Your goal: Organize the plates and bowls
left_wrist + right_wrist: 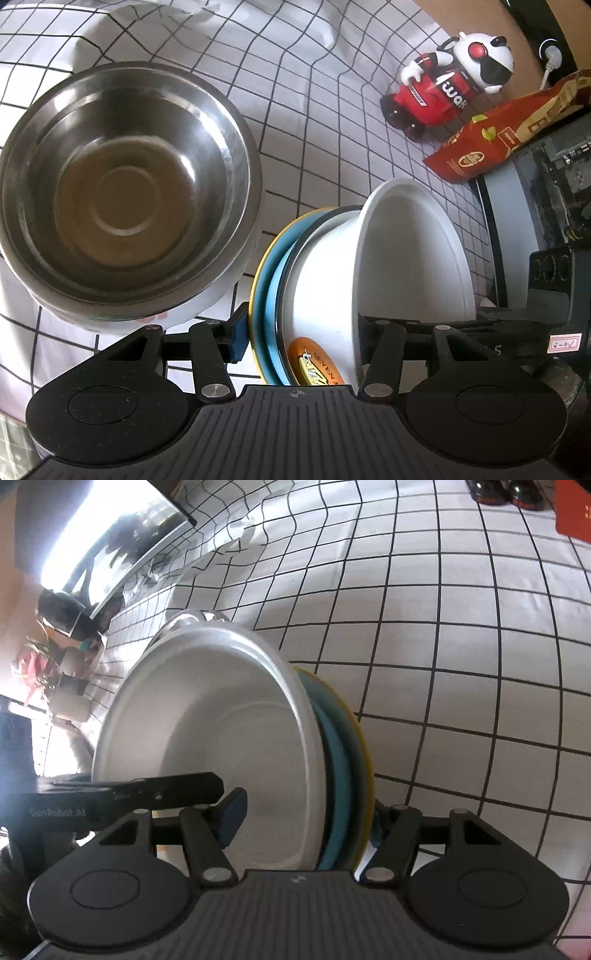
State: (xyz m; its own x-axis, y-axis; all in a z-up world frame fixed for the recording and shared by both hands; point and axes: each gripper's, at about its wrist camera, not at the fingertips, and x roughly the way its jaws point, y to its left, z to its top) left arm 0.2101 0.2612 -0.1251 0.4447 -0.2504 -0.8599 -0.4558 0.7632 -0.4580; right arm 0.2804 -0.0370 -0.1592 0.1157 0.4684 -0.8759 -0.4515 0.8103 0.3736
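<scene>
Two hand-held grippers, left [299, 338] and right [306, 821], clamp one on-edge stack: white bowl [406, 251], blue plate [273, 291] (yellow-rimmed); steel bowl [125, 192] sits left.

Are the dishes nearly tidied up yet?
Done: the white bowl, blue plate and yellow plate are nested. In hand: this stack stands on edge between the jaws of left gripper and right gripper. To do: setting it down, and the steel bowl sits apart on the checked cloth.
</scene>
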